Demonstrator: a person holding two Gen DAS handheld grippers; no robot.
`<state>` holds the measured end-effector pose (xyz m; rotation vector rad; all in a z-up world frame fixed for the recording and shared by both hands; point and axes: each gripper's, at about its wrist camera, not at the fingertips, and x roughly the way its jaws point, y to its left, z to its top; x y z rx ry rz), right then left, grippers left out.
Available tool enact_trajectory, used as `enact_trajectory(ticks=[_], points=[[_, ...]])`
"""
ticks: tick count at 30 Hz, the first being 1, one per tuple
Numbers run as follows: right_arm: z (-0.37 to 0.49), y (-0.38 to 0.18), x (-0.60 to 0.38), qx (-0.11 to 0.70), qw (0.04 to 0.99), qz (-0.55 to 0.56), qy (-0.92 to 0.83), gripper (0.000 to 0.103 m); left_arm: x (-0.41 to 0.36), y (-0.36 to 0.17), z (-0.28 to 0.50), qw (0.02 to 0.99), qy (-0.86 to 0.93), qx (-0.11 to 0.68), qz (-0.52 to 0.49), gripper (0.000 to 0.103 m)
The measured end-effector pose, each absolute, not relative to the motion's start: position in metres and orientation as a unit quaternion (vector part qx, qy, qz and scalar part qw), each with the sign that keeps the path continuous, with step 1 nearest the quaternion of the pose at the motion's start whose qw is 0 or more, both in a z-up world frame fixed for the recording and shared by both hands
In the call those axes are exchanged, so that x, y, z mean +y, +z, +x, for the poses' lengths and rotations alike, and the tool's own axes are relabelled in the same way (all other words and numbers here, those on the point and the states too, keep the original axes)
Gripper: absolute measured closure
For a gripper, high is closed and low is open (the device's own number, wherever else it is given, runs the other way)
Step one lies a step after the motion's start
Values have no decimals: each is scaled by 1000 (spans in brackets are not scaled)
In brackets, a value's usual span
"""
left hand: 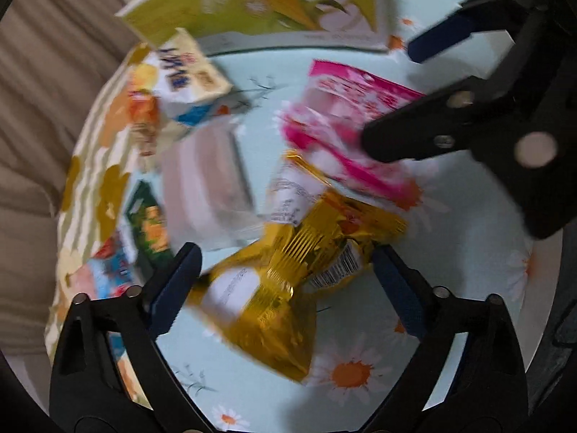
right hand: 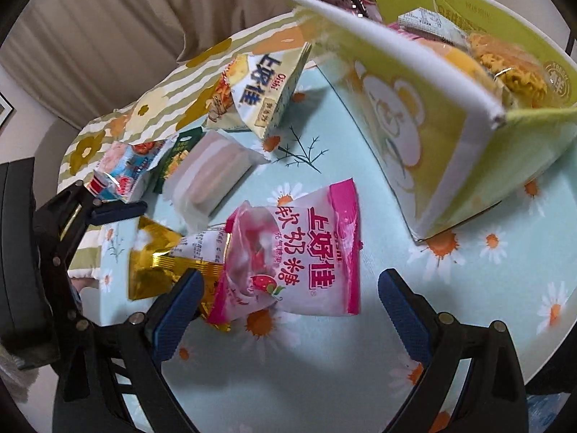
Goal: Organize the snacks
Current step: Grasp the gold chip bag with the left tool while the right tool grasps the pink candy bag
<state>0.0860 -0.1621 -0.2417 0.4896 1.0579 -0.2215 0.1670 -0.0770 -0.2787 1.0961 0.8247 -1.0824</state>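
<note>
A gold foil snack bag (left hand: 285,281) lies crumpled on the table, its top tucked under a pink-and-white candy bag (right hand: 306,252). Beyond lie a translucent white wafer pack (right hand: 212,176), a yellow-white cracker bag (right hand: 259,97) and, furthest, the open green carton (right hand: 450,137) holding more snacks.

1. The left gripper (left hand: 285,278) stands with jaws apart, a gold snack bag (left hand: 288,278) between them; pad contact is unclear.
2. The right gripper (left hand: 393,97) reaches in from the far right, its near finger over a pink snack bag (left hand: 346,126).
3. A green box (left hand: 259,3) stands far on the daisy tablecloth (left hand: 360,371).
4. More snack packets (left hand: 180,115) lie left, blurred.
</note>
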Motion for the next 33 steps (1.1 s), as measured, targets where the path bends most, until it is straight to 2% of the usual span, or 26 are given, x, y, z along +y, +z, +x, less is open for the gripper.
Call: enact_trajectory(ticks=[1, 2, 12, 33], points=[[86, -244, -163, 499, 829, 229, -106, 7, -78, -283, 166, 635, -478, 365, 485, 19], [87, -247, -164, 503, 828, 223, -109, 7, -79, -286, 165, 630, -478, 369, 488, 31], [94, -256, -172, 497, 824, 248, -112, 7, -63, -287, 175, 624, -475, 424, 454, 53], [142, -269, -151, 498, 825, 253, -82, 7, -12, -278, 219, 700, -389, 495, 337, 55]])
